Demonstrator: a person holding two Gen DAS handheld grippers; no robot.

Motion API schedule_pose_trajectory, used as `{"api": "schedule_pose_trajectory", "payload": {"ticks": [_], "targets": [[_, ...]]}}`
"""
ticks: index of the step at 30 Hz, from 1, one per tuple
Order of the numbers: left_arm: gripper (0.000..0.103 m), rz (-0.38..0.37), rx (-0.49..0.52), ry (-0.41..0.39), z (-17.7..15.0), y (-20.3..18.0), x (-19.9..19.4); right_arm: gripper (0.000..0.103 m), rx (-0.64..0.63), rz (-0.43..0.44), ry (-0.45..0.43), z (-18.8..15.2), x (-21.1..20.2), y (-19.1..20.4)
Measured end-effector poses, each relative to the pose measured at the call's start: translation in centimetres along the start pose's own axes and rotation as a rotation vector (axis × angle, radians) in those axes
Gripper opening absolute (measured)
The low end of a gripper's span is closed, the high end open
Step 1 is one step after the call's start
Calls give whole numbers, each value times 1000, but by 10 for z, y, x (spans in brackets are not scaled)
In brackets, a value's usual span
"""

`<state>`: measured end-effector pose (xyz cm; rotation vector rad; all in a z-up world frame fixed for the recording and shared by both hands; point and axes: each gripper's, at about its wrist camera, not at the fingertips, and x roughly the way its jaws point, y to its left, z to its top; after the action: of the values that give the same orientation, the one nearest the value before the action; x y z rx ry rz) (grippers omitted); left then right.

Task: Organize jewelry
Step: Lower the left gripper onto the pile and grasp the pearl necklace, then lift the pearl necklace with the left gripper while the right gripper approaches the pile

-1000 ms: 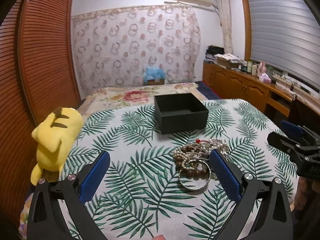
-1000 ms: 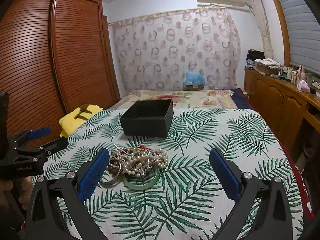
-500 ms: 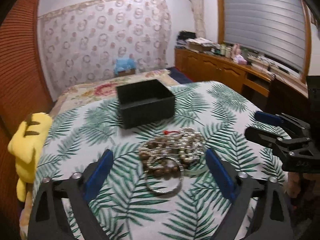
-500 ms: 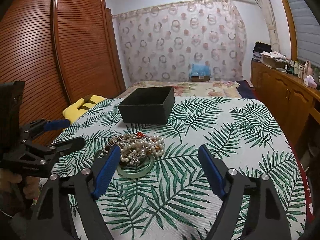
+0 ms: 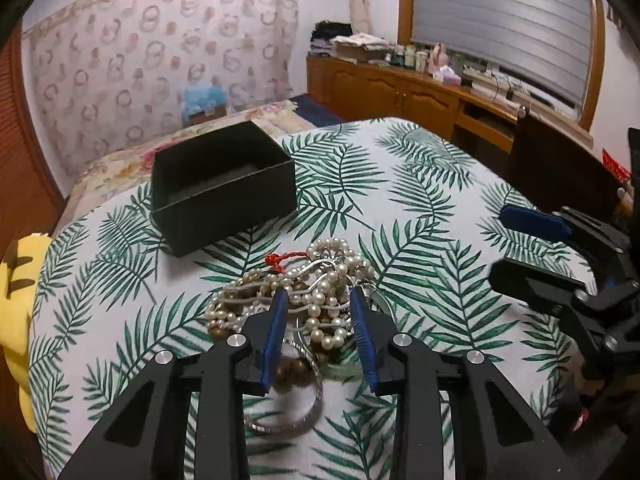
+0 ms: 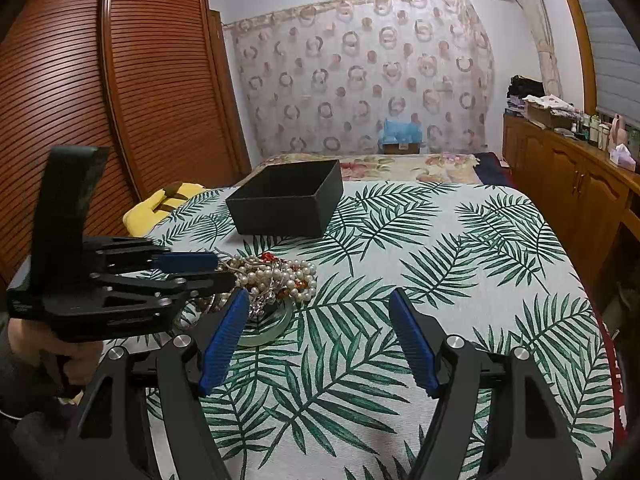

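Observation:
A tangled pile of jewelry, pearl strands, brown beads, a red cord and a silver bangle, lies on the leaf-print cloth. An open black box stands behind it. My left gripper is low over the pile with its blue fingers narrowed around the pearl strands; I cannot tell whether they grip. The pile and box also show in the right wrist view, where the left gripper reaches in. My right gripper is open and empty, right of the pile, near a pale green bangle.
A yellow plush toy lies at the table's left edge. A wooden wardrobe stands at the left, wooden cabinets with clutter at the right. A bed with a floral cover is behind the table.
My left gripper has moved forward and down onto the jewelry pile, and its fingers have closed in from wide open. My right gripper has narrowed slightly and shifted little.

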<state>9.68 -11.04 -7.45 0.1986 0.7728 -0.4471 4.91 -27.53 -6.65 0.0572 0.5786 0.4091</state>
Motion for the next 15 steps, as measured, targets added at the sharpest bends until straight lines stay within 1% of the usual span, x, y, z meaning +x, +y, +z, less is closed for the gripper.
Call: {"api": "schedule_pose_trajectory", "payload": {"ticks": [7,9,10,11,13,15], "targets": [[23,22,49,59,3,-4,19,75,23,14,-4,-3,4,-6],[16,33,49,61,5,-3,20,75,23,15,-4,-3,3,-6],[9,33,47,63,6,-2,20,75,24,15,-5,-3,3,-6],[7,27,41,65,7,0,20,75,24,15,-5,-3,3,-6],[7,20,34,60,8,1,20,75,22,12,-6,-3,3,-6],[7,17,29,33,10,3,12,75,23,11,-7,-3,3,-7]]}}
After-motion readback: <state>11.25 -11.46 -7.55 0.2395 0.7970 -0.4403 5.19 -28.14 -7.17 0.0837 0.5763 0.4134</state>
